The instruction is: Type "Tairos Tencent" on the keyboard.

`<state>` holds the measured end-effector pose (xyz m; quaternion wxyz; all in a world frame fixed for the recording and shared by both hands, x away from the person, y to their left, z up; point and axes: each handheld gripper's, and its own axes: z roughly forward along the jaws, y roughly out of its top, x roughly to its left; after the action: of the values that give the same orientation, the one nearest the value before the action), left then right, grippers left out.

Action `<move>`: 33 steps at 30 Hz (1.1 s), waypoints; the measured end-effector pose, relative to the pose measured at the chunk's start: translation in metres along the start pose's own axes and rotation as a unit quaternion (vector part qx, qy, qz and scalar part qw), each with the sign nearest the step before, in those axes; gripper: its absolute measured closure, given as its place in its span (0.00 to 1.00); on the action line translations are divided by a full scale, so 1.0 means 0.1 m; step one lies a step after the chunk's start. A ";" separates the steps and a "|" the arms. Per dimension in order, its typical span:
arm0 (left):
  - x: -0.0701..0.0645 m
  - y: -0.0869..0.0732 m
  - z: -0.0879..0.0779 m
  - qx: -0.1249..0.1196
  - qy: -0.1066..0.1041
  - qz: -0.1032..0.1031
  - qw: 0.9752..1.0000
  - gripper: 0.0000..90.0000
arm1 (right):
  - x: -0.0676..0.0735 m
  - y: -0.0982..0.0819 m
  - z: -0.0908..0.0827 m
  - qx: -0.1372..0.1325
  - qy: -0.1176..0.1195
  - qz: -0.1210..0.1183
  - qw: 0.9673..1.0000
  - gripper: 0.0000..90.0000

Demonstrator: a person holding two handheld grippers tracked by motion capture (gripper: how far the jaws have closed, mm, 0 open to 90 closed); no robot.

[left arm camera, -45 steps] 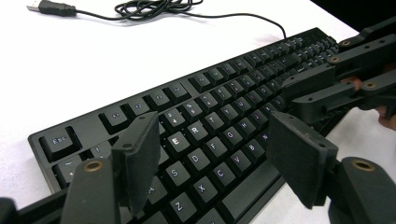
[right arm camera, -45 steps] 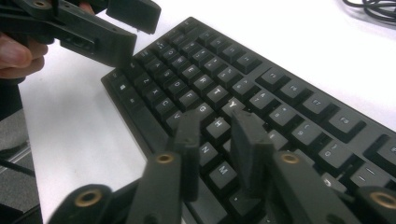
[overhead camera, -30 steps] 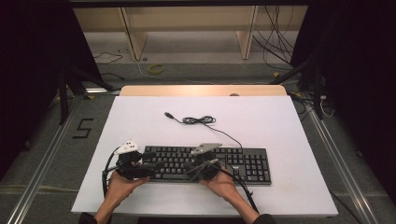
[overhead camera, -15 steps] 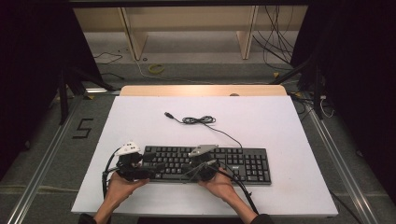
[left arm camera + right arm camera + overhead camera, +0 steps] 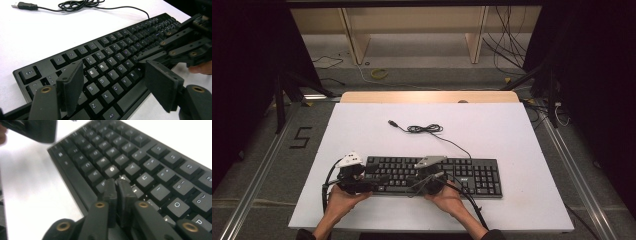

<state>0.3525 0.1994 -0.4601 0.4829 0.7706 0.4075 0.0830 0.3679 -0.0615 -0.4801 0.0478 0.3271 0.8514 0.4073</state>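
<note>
A black keyboard (image 5: pixel 472 175) lies along the near part of the white table (image 5: pixel 492 125); its cable (image 5: pixel 427 129) coils behind it and ends in a loose USB plug (image 5: pixel 25 5). My left gripper (image 5: pixel 381 180) is open and hovers over the keyboard's left letter keys (image 5: pixel 100 67), its jaws wide apart with nothing held. My right gripper (image 5: pixel 116 182) has its jaws almost together, tips down on the middle keys near G and Y (image 5: pixel 132 167). Those jaws have just been opening a crack, with nothing between them. The left gripper view catches the right gripper (image 5: pixel 175 47) reaching in from the right.
A hand holds each gripper at the table's near edge (image 5: pixel 432 227). Beyond the far edge stand a wooden shelf frame (image 5: pixel 412 30) and loose floor cables (image 5: pixel 507 45). A yellow ring (image 5: pixel 379 73) and a "5" mark (image 5: pixel 301 137) lie on the floor.
</note>
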 end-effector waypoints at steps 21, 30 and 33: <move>-0.01 -0.01 0.02 0.002 0.004 0.009 1.000 0.35 | -0.07 0.00 -0.27 -0.041 0.009 0.020 0.999 0.70; -0.01 -0.01 0.03 0.002 0.003 0.012 1.000 0.36 | -0.10 -0.01 -0.36 -0.051 0.010 0.024 0.998 0.57; -0.01 -0.01 0.04 0.006 0.000 0.015 1.000 0.38 | -0.11 -0.03 -0.40 -0.053 0.007 0.028 0.998 0.50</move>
<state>0.3532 0.1960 -0.4627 0.4770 0.7797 0.3960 0.0877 0.3610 -0.0956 -0.4576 0.0471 0.3452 0.8193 0.4554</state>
